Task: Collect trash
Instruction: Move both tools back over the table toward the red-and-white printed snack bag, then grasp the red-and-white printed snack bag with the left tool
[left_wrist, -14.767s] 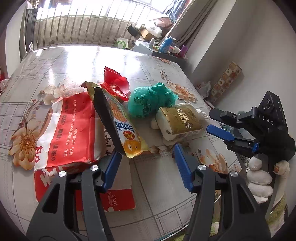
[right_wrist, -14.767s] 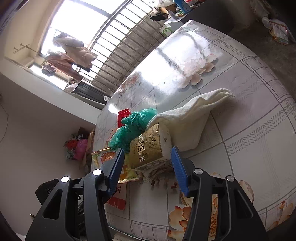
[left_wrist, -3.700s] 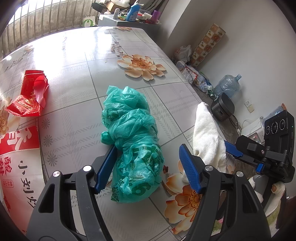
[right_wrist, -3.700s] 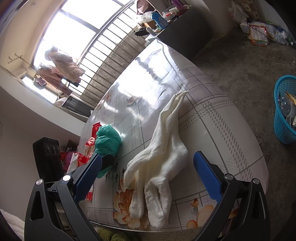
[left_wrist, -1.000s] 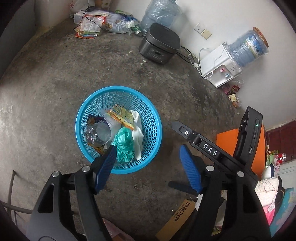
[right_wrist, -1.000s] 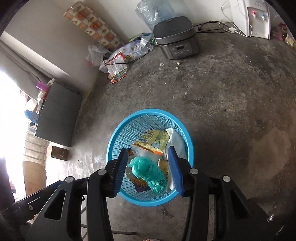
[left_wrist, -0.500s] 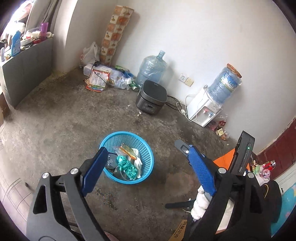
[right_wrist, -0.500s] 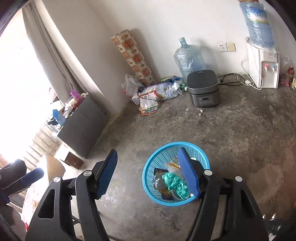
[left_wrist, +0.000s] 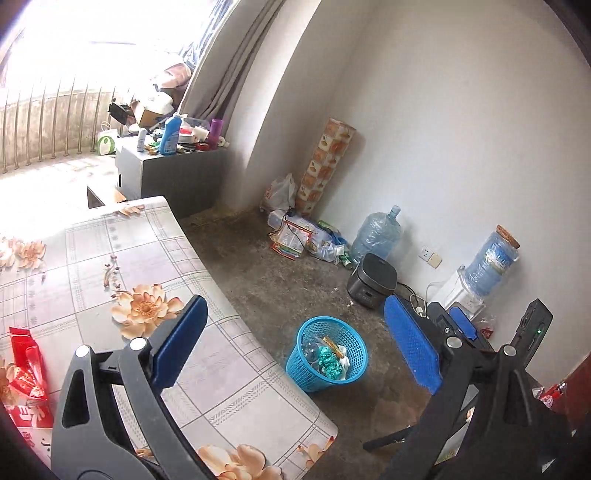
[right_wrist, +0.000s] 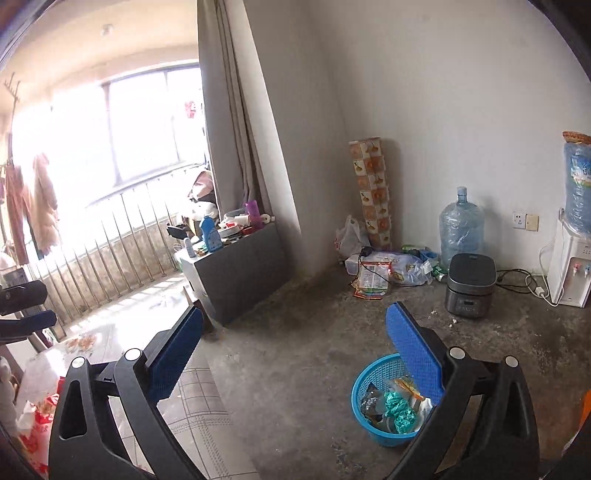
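- Left gripper: jaws opening, near full spread, nothing between the pads. Points out over the table edge toward the floor.
- Right gripper: jaws also opening wide, empty; aimed at the floor, the basket low on its right side.
- Blue basket stands on the concrete floor, apart from the table corner. It holds a green plastic bag, a snack wrapper, something white and a clear plastic item.
- Table: flowered cloth, mostly bare in view. Red wrapper lies at the left margin; a red-and-white bag just below it, partly cut off.
- Step, judged: between drops; both tools free for another pick.
- Next move calls for swinging the left gripper toward the red wrapper, lowering flat to the cloth, pinching the thin foil at an edge. The large bag likely needs a crumpled fold to grip.
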